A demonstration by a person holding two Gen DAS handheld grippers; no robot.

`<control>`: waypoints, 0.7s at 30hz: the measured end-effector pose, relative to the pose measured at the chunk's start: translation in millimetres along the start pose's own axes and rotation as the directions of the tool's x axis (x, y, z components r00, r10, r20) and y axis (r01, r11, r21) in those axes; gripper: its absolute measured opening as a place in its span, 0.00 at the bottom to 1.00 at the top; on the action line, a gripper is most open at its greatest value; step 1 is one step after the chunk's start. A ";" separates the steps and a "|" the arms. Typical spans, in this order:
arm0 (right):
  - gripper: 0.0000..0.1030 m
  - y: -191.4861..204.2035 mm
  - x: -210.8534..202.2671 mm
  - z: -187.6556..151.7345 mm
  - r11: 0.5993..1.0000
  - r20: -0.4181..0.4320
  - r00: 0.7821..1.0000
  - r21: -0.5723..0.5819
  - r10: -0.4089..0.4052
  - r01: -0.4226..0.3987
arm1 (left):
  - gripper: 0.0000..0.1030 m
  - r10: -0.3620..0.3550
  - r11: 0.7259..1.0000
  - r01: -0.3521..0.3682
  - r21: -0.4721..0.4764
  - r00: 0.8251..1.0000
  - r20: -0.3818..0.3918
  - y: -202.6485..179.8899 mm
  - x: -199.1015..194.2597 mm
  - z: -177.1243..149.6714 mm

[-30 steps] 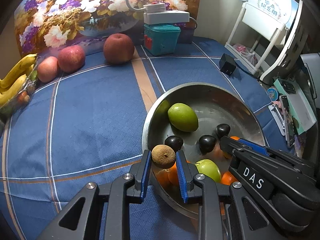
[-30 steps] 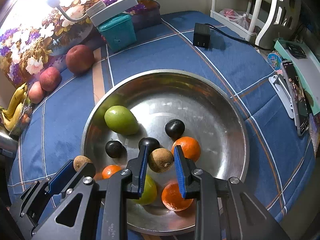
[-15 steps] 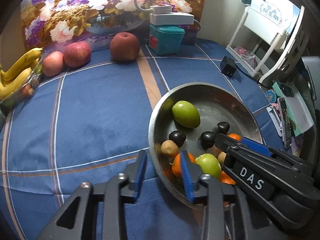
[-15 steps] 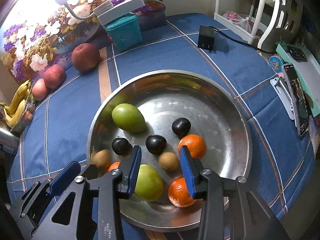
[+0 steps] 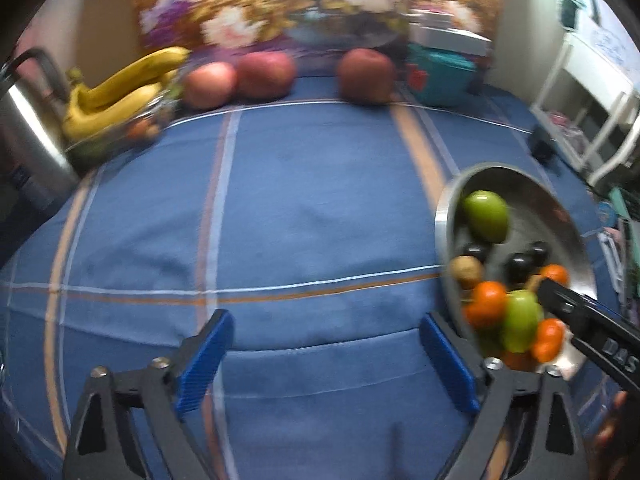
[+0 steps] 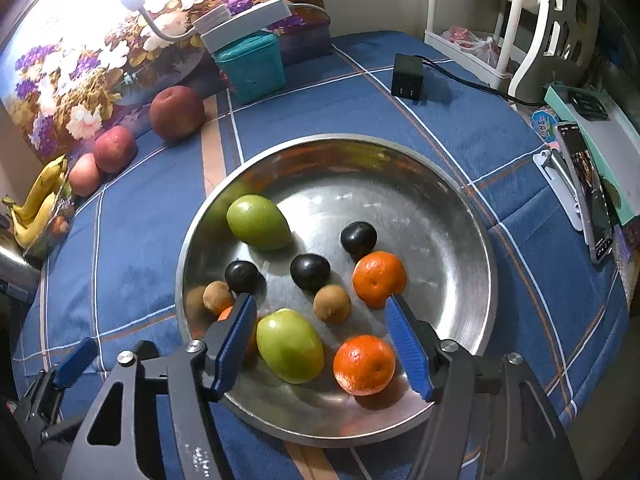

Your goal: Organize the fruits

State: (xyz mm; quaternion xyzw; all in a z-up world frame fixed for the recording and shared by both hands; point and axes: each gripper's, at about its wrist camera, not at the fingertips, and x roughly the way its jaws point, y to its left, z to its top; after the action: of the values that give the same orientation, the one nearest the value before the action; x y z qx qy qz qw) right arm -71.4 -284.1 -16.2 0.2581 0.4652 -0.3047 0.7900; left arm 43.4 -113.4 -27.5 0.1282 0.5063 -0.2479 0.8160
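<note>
A steel bowl point(image 6: 420, 208) holds two green fruits point(image 6: 258, 222), oranges point(image 6: 379, 278), dark plums point(image 6: 310, 271) and two kiwis. My right gripper point(image 6: 320, 300) hovers over the bowl with its jaws opening. One kiwi point(image 6: 332, 303) lies loose in the bowl between the pads, untouched. The other kiwi point(image 6: 217, 297) rests by the left rim. My left gripper point(image 5: 326, 318) is over bare blue cloth, left of the bowl point(image 5: 560, 216), its jaws opening wide with nothing between them. Three apples point(image 5: 266, 76) and bananas point(image 5: 120, 88) sit at the back.
A teal box point(image 6: 250, 66) with a lamp on it stands before the flower picture. A black adapter point(image 6: 407, 76) and its cord lie at the back right, a phone point(image 6: 588, 196) at the right edge. A metal kettle point(image 5: 24, 128) stands far left.
Both grippers were shut on a kiwi each and have let go; both kiwis now lie in the bowl. The left gripper has swung left, off the bowl and over the cloth.
</note>
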 end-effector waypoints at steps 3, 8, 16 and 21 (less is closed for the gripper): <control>0.71 5.0 -0.4 -6.5 1.000 0.003 1.000 -0.027 0.007 -0.006 | 1.00 0.024 0.999 -0.024 -0.033 1.000 0.008 17.3 -3.3 -4.2; 0.90 16.6 -8.5 -17.7 0.997 0.040 0.998 -0.076 0.037 -0.034 | 1.00 0.059 0.996 -0.056 -0.065 0.997 0.047 36.0 -17.5 -10.8; 0.90 37.6 -18.5 -40.9 0.985 0.038 0.996 -0.157 0.079 -0.072 | 1.00 0.165 0.985 -0.154 -0.079 0.973 0.163 44.2 -57.2 -33.0; 0.90 48.6 -24.5 -58.8 0.975 0.026 0.996 -0.206 0.089 -0.082 | 1.00 0.285 0.958 -0.274 -0.089 0.947 0.147 47.8 -67.2 -48.3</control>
State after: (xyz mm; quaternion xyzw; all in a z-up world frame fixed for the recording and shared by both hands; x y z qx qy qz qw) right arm -79.7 -204.4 -13.7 0.1900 0.4685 -0.2253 0.8329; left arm 7.6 -32.4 8.3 0.1508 0.4249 -0.1219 0.8843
